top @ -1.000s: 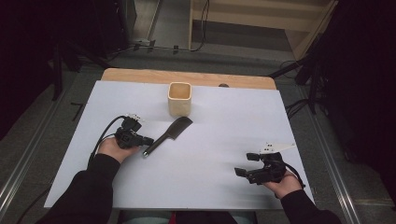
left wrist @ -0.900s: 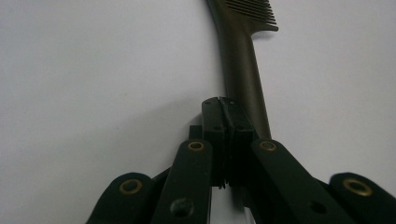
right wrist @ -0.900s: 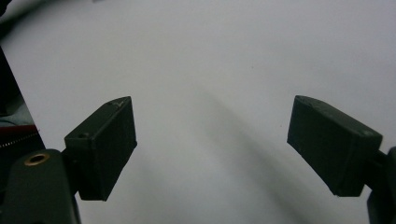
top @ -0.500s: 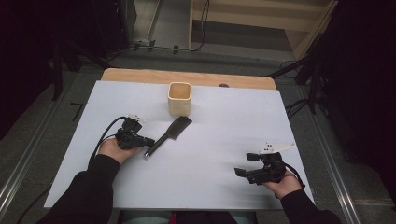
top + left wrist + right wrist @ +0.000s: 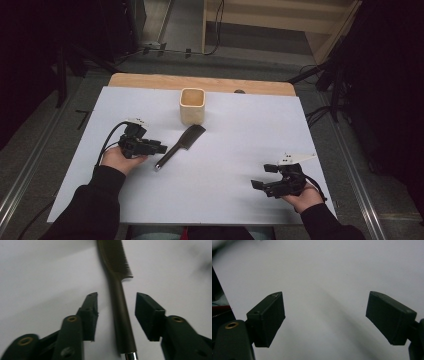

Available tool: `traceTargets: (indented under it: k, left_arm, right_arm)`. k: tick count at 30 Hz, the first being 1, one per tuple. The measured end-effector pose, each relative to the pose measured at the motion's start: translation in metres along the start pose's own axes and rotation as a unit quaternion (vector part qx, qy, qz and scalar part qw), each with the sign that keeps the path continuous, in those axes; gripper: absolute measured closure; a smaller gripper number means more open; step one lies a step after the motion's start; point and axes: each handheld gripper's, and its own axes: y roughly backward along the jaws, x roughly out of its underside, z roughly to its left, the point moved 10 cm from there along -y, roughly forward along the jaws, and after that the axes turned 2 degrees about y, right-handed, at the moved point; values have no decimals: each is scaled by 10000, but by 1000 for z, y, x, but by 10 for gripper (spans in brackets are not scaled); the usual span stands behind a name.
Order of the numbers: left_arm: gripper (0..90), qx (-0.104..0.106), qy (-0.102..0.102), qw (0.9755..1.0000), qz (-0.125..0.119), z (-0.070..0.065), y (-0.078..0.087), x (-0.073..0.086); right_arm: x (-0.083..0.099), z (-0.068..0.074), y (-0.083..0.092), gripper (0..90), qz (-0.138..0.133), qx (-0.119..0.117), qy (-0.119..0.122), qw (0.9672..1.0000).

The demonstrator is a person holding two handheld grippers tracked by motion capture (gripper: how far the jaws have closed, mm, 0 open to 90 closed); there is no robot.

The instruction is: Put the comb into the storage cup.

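Observation:
A dark comb (image 5: 183,144) lies slanted on the white board (image 5: 240,140), its teeth end near a small wooden cup (image 5: 192,106). My left gripper (image 5: 161,148) is just left of the comb's handle. In the left gripper view the jaws (image 5: 116,312) stand open on either side of the handle of the comb (image 5: 119,300), apart from it, with the metal tip at the bottom. My right gripper (image 5: 259,178) rests at the board's near right, far from the comb. Its jaws (image 5: 324,317) are wide open over bare board.
The board lies on a wooden table whose far edge (image 5: 150,80) shows behind the cup. Metal rails run along the floor at both sides. A cable (image 5: 109,140) loops from the left gripper. A white tag (image 5: 297,158) sticks out from the right gripper.

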Motion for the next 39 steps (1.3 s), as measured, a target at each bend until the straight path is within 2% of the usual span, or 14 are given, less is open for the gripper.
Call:
traceTargets:
  k: [3, 4, 10, 11, 12, 15, 17, 20, 25, 39]
  left_arm:
    - [417, 79, -70, 9999, -77, -6, 4, -1]
    - [361, 130, -92, 9998, -82, -9, 7, -1]
    - [301, 269, -212, 9991, -251, -19, 13, -3]
    - [271, 244, -281, 9989, -283, -23, 15, -2]
    - [271, 244, -281, 9989, -283, -23, 15, -2]
    - [271, 93, -489, 9987, -119, -29, 16, 7]
    - [271, 85, -505, 9986, -111, -32, 16, 9]
    - [271, 273, -462, 9984, -155, -41, 20, 12]
    - [271, 354, -487, 9979, -217, -47, 24, 16]
    - [271, 334, -610, 9973, -231, -58, 31, 33]
  right_arm:
    - [0, 0, 0, 137, -8, 0, 6, 10000]
    - [0, 0, 0, 137, -11, -8, 21, 10000]
    - [0, 1, 0, 137, -8, -18, 36, 10000]
    - [0, 1, 0, 137, -13, -19, 33, 10000]
    - [0, 1, 0, 137, -13, -19, 33, 10000]
    - [-1, 1, 0, 137, -30, -22, 33, 10000]
    - [-1, 1, 0, 137, -35, -21, 26, 10000]
    - [-1, 2, -1, 137, -51, -19, 35, 10000]
    - [-1, 2, -1, 137, -47, -20, 37, 10000]
    - [-2, 2, -2, 137, -49, 0, 36, 10000]
